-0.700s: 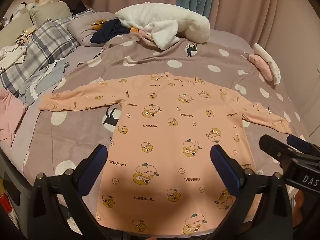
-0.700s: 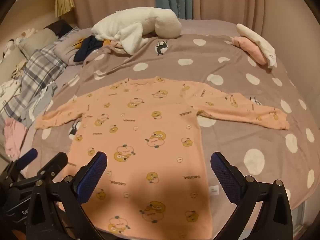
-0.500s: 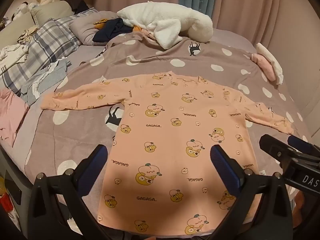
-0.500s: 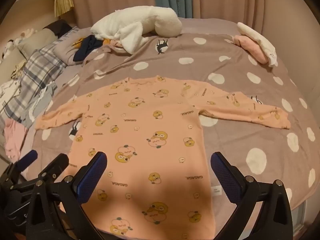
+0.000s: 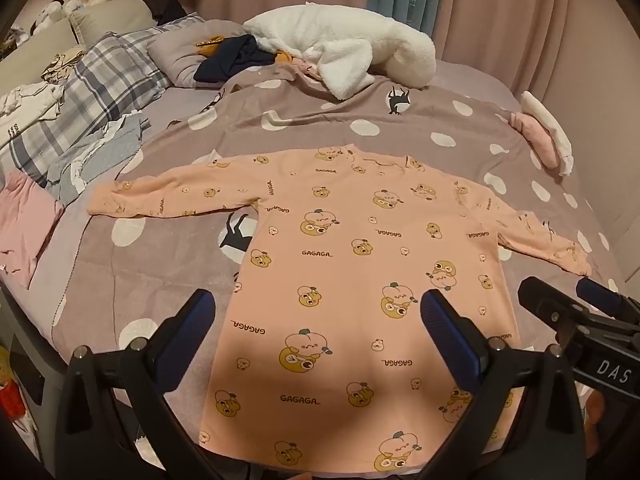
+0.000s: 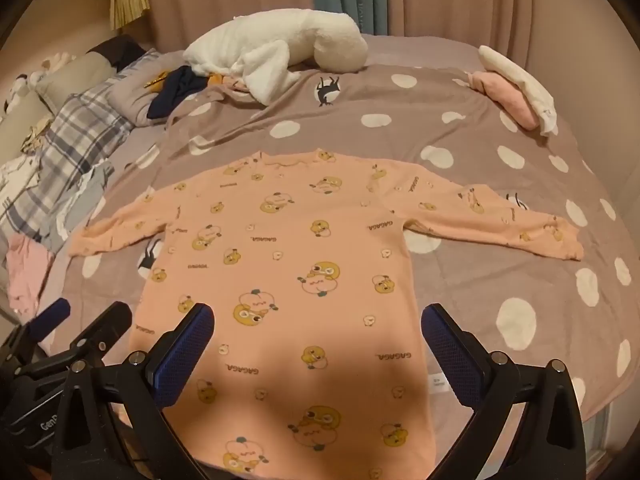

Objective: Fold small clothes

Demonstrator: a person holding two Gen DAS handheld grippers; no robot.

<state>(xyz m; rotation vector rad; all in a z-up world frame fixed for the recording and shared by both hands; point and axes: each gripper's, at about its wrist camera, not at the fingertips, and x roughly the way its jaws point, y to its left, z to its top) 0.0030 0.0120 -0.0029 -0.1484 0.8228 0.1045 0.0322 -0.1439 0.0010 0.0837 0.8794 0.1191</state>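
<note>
A small peach long-sleeved shirt [image 5: 360, 264] with cartoon prints lies flat on the spotted mauve blanket [image 5: 160, 264], both sleeves spread out, hem toward me. It also shows in the right wrist view [image 6: 296, 264]. My left gripper [image 5: 316, 332] is open and empty, held above the hem end of the shirt. My right gripper [image 6: 316, 336] is open and empty, also above the hem end. The right gripper shows at the right edge of the left wrist view [image 5: 576, 300]; the left gripper shows at the lower left of the right wrist view [image 6: 80, 320].
A white fleece garment [image 5: 344, 52] and dark clothes [image 5: 232, 60] lie at the far side of the bed. Folded pink and white clothes [image 5: 544, 136] sit at the far right. Plaid pillow [image 5: 92, 100] and loose clothes [image 5: 24, 216] lie left. Curtains hang behind.
Both grippers have drawn slightly back and up, so the shirt sits a little lower and more fully in view. The shirt has not moved.
</note>
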